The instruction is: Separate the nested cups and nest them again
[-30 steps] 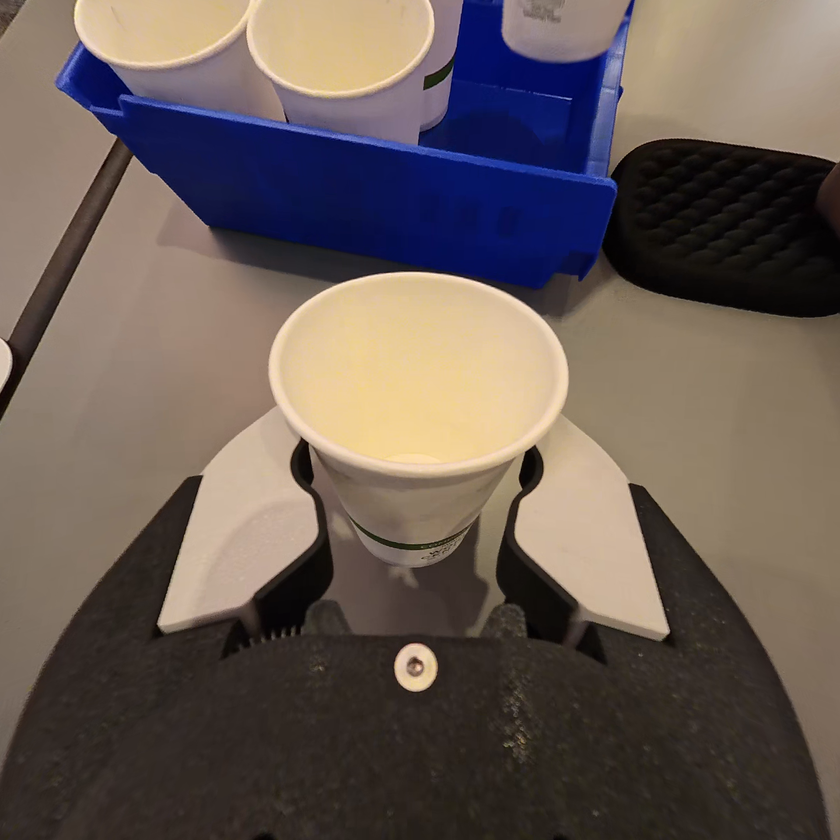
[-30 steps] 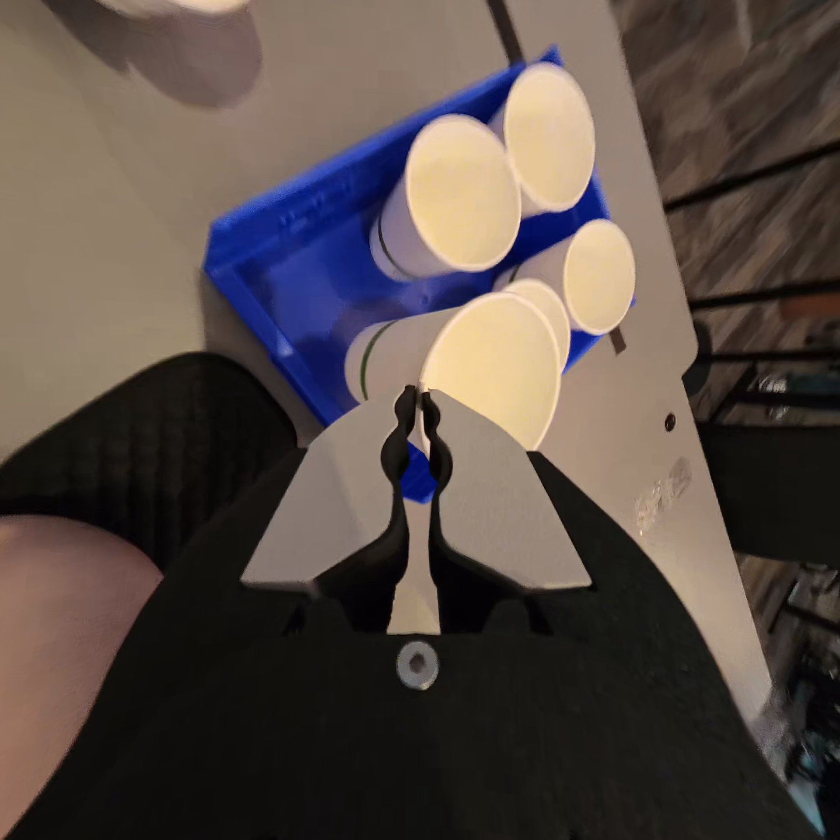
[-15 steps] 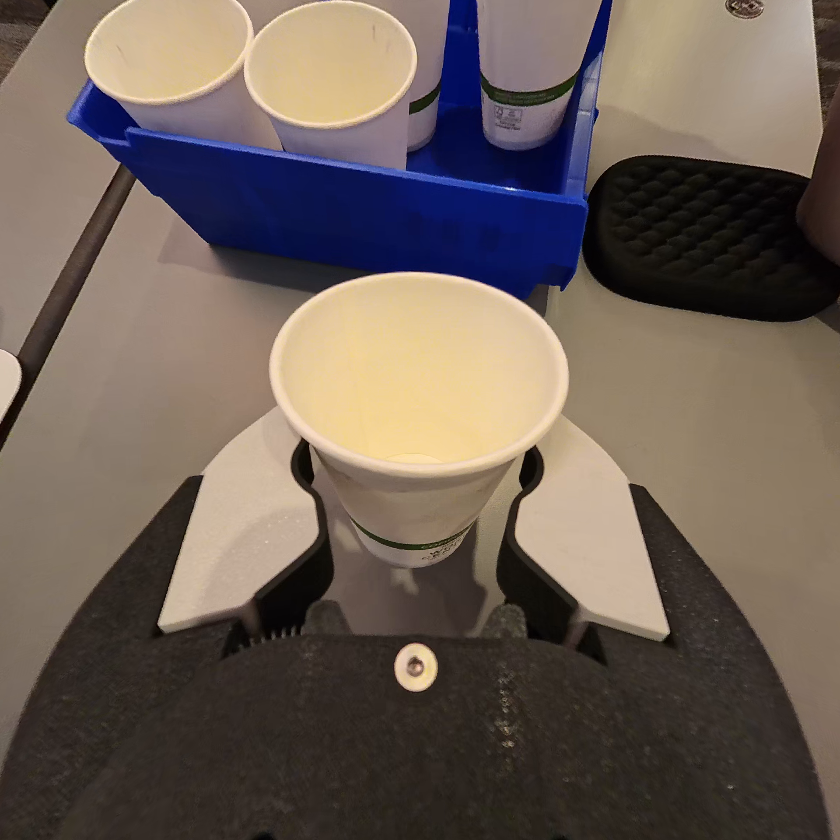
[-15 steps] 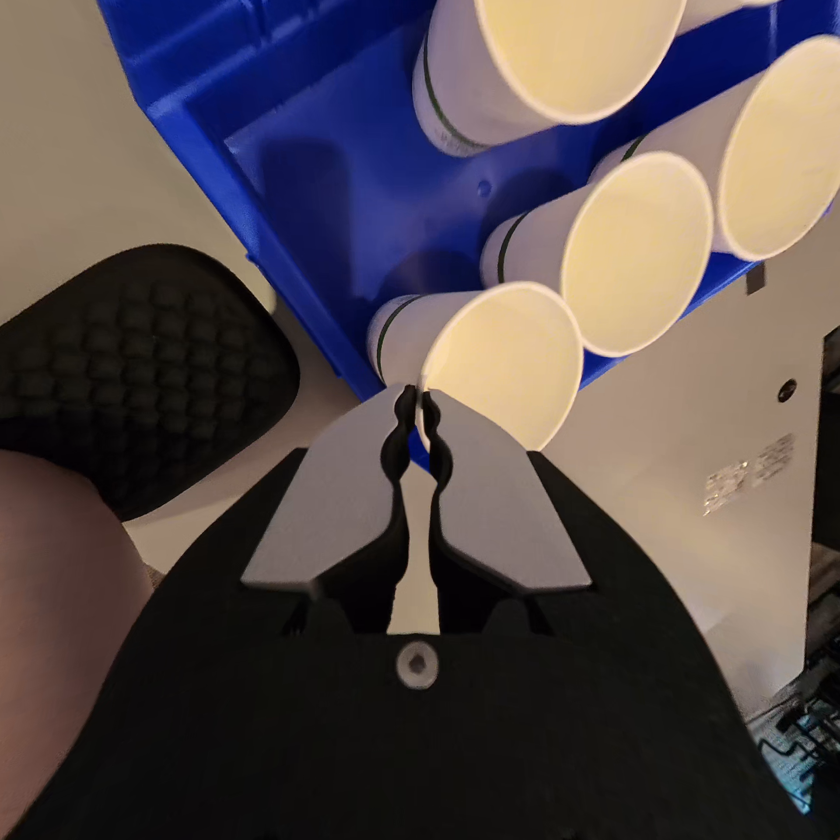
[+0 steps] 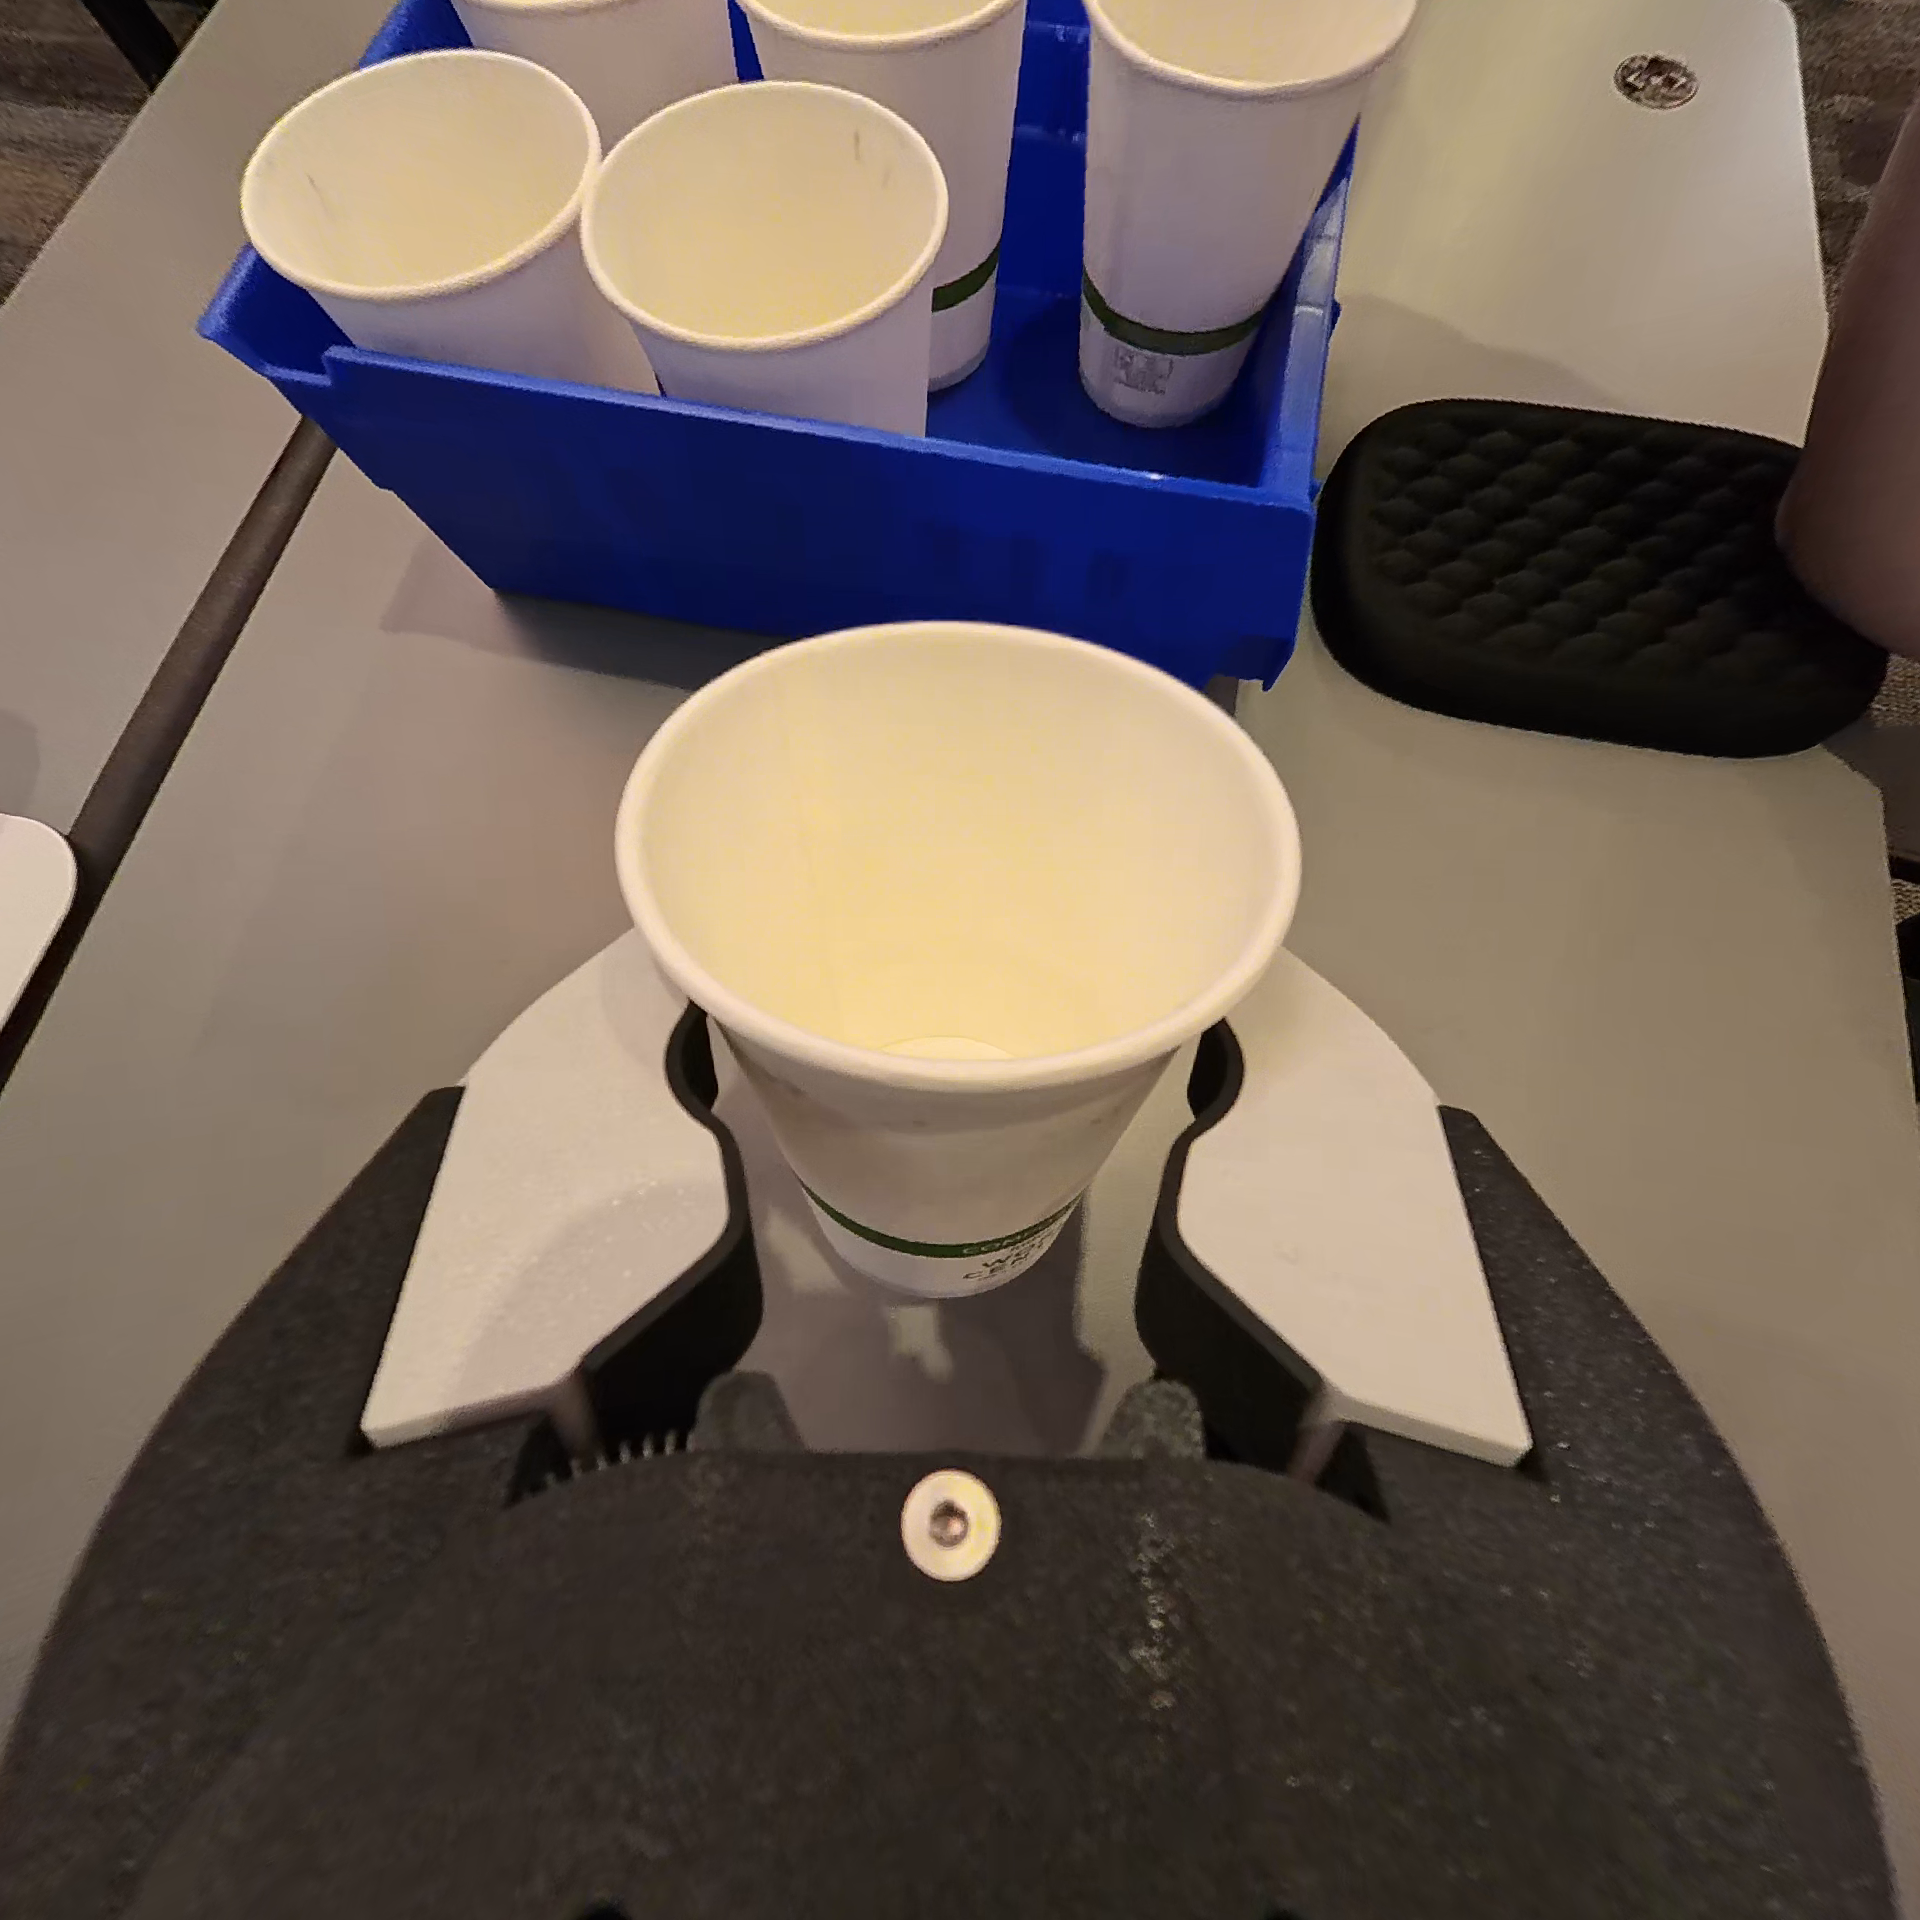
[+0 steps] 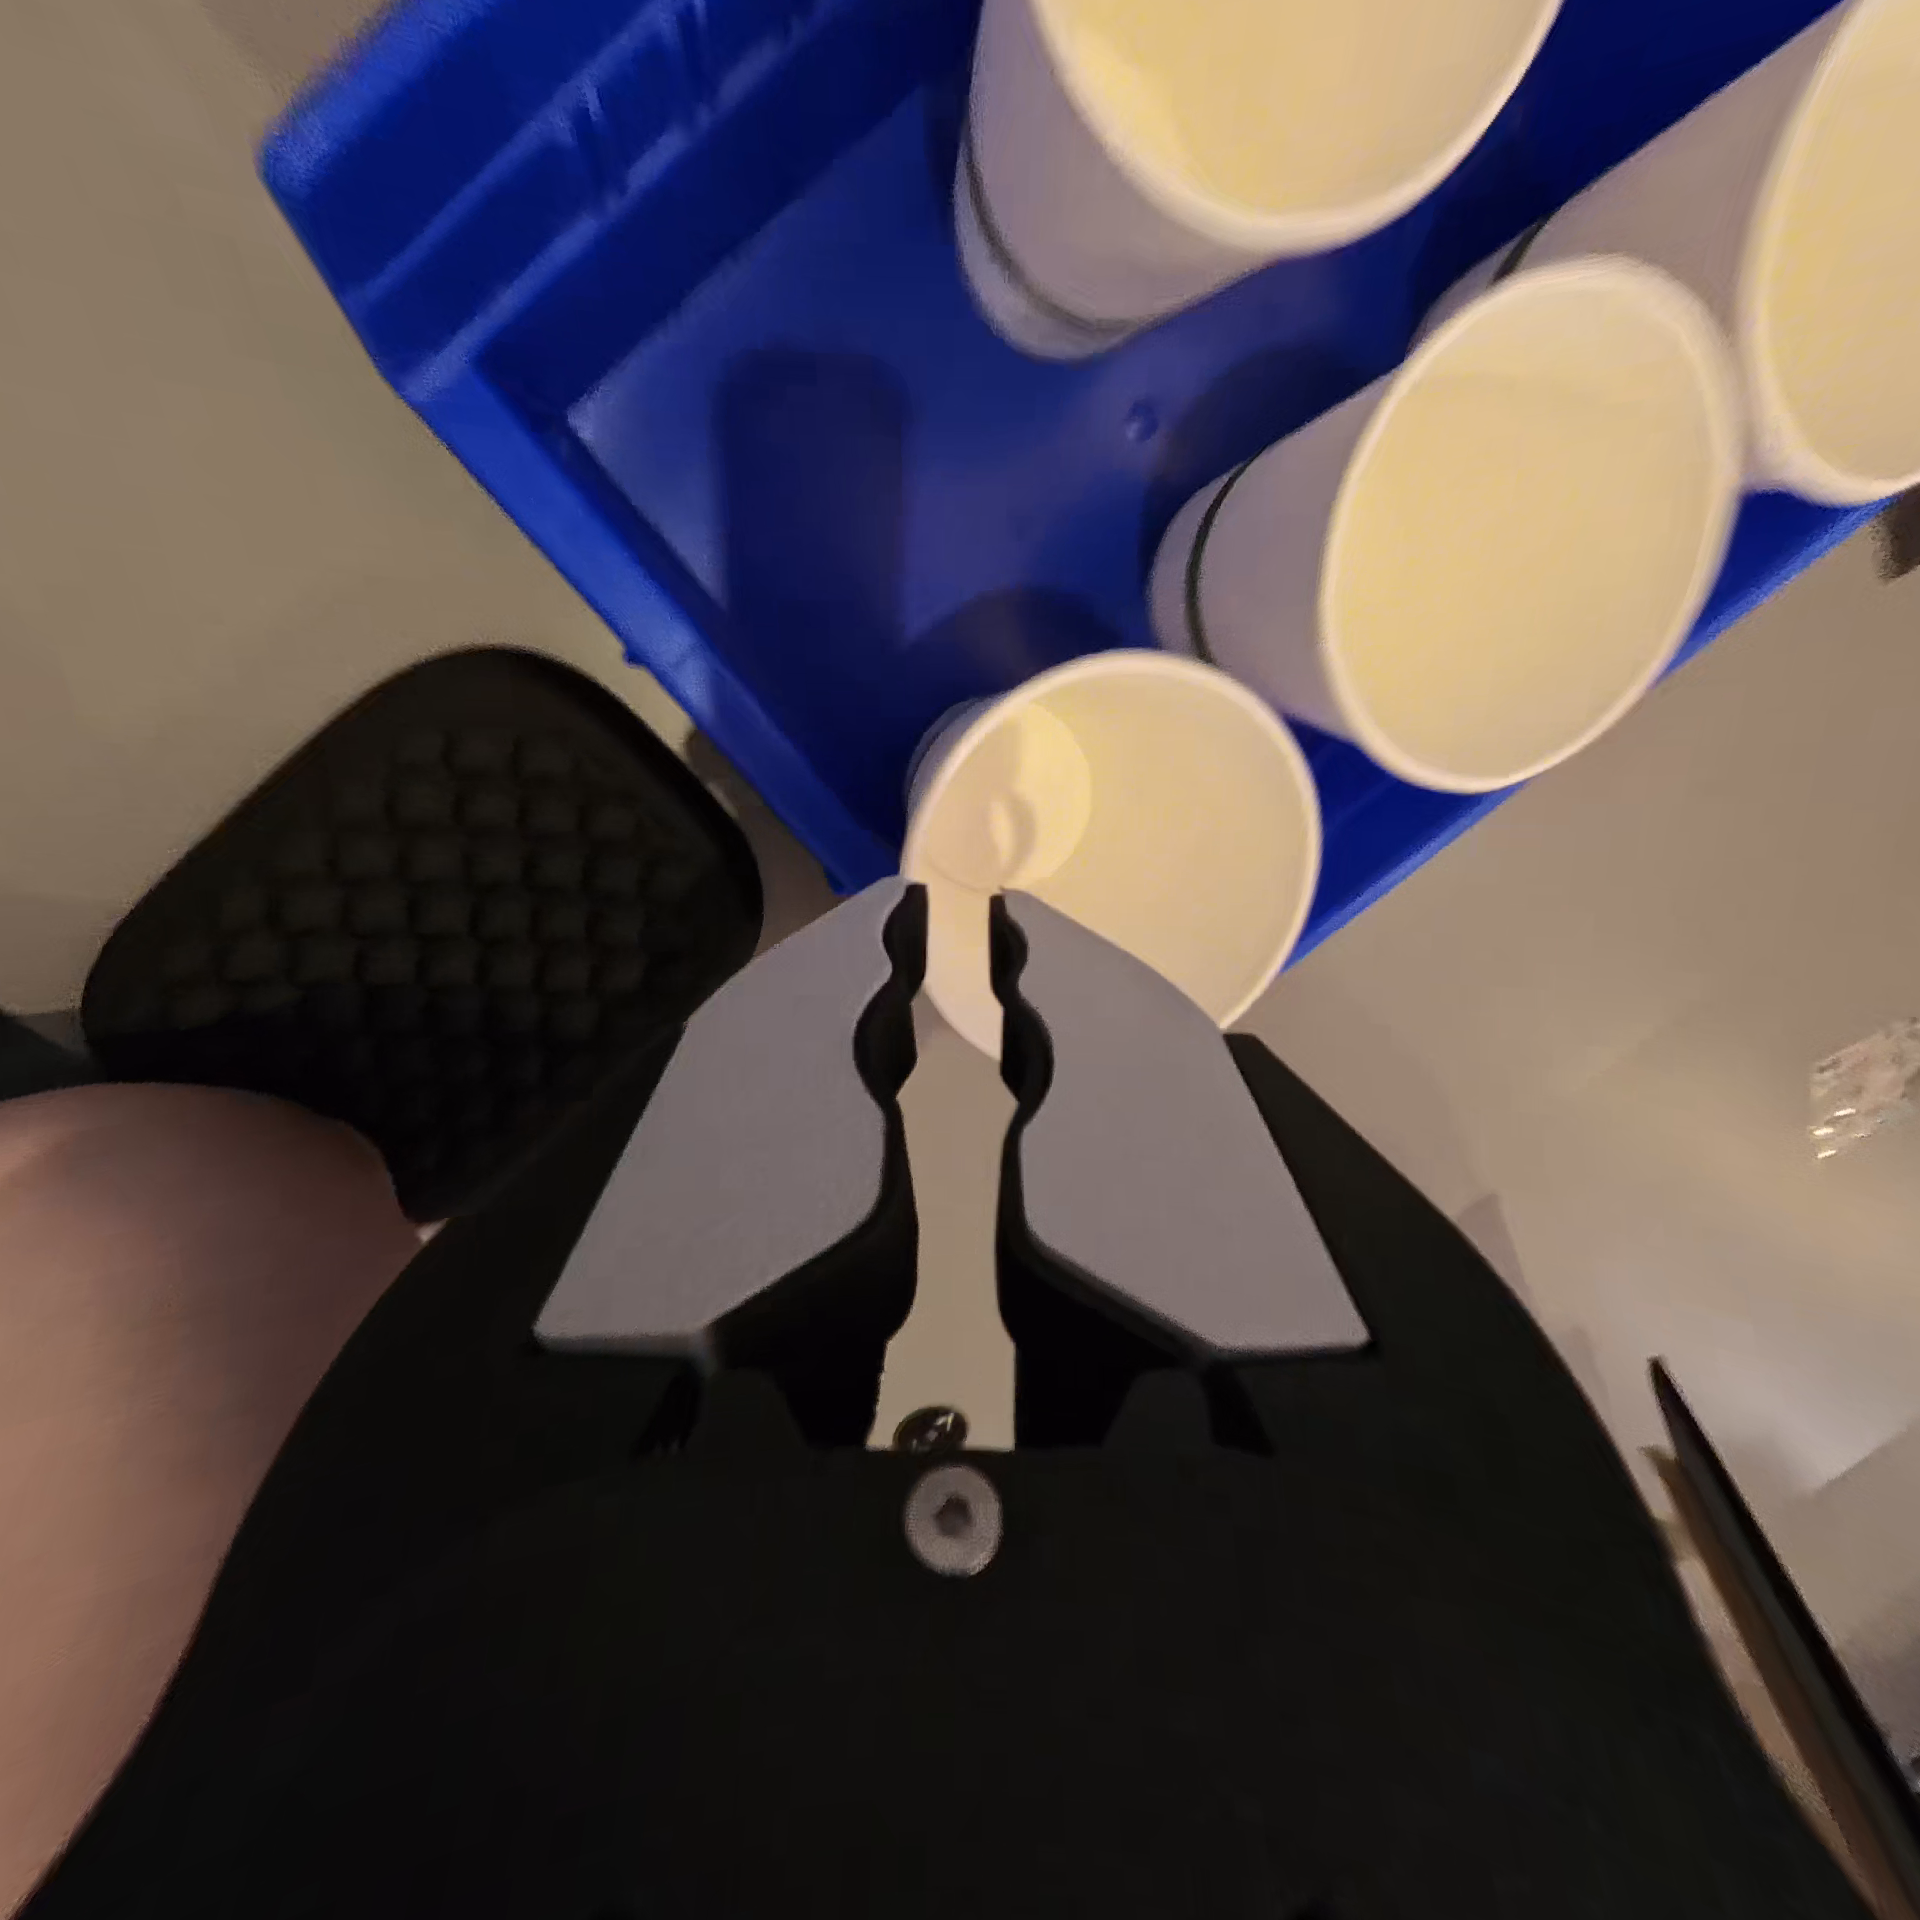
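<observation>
The left gripper point(image 5: 956, 1081) clasps a green-banded paper cup point(image 5: 956, 935); the right gripper point(image 6: 958, 909), fingers slightly parted, releases another cup point(image 6: 1132, 831) above a blue bin point(image 6: 540, 343).

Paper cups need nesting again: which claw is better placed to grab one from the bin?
Right claw: open at a paper cup's rim over the blue bin; left claw grips an upright cup.

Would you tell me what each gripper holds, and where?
Left gripper clasps a paper cup around its body. Right gripper looks opened off another cup.
</observation>
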Demonstrator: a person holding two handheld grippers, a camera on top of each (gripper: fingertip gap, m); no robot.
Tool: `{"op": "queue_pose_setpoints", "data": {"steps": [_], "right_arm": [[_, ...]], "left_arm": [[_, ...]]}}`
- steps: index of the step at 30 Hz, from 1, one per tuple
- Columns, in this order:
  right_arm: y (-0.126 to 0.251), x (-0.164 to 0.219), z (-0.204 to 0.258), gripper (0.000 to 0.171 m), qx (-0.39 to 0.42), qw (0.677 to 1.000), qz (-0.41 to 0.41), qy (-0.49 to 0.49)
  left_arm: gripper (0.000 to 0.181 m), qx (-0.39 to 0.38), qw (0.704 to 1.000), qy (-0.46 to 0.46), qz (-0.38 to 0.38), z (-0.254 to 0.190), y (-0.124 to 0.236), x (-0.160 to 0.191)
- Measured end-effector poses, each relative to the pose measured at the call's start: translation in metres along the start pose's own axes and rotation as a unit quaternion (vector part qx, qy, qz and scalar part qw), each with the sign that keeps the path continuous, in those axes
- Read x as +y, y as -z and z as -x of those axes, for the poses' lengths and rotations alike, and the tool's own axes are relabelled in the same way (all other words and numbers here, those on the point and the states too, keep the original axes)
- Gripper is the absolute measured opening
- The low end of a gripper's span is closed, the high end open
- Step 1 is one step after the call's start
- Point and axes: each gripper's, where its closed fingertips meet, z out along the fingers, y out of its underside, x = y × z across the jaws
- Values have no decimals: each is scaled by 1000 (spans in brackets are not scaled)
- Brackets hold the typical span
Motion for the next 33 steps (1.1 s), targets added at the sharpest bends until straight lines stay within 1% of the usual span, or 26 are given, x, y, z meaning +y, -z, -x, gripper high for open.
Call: {"op": "queue_pose_setpoints", "data": {"steps": [2, 4, 5, 7, 10, 12, 14, 17, 21, 22, 23, 26, 28, 31, 33], "right_arm": [[18, -20, 0, 12, 37, 997, -53, 30], [41, -54, 5, 23, 91, 982, -125, 105], [50, -74, 18, 28, 94, 971, -165, 148], [65, -114, 55, 37, 73, 939, -239, 235], [70, -158, 121, 37, -9, 888, -304, 345], [62, -177, 146, 33, -43, 872, -308, 379], [47, -189, 150, 27, -32, 872, -290, 394], [25, -192, 150, 24, -40, 876, -257, 406], [13, -197, 146, 17, -44, 879, -249, 404], [12, -197, 146, 6, -49, 878, -250, 405], [12, -195, 149, 5, -63, 876, -250, 407], [14, -192, 155, 4, -90, 874, -250, 407], [16, -188, 149, 3, -83, 884, -237, 395], [30, -176, 131, 3, -46, 897, -236, 372], [54, -169, 111, 3, 3, 901, -267, 342]], "left_arm": [[91, 0, 1000, 2, -5, 1, 1, -2], [91, 6, 1000, 5, -13, -1, 3, -4], [91, 11, 1000, 8, -17, -3, 3, -6], [91, 22, 999, 11, -21, -7, 3, -8], [91, 32, 999, 10, -24, -11, 3, -9], [91, 36, 999, 10, -26, -13, 4, -10], [91, 35, 999, 6, -23, -13, 4, -10], [91, 38, 999, 2, -22, -15, 5, -10], [91, 56, 998, -3, -26, -21, 5, -11], [91, 59, 998, -6, -25, -22, 5, -11], [92, 65, 998, -11, -23, -25, 5, -10], [93, 77, 997, -15, -25, -30, 5, -10], [95, 81, 996, -15, -38, -30, 9, -15], [95, 93, 993, 4, -74, -30, 25, -28], [90, 102, 990, 16, -96, -29, 34, -34]]}}
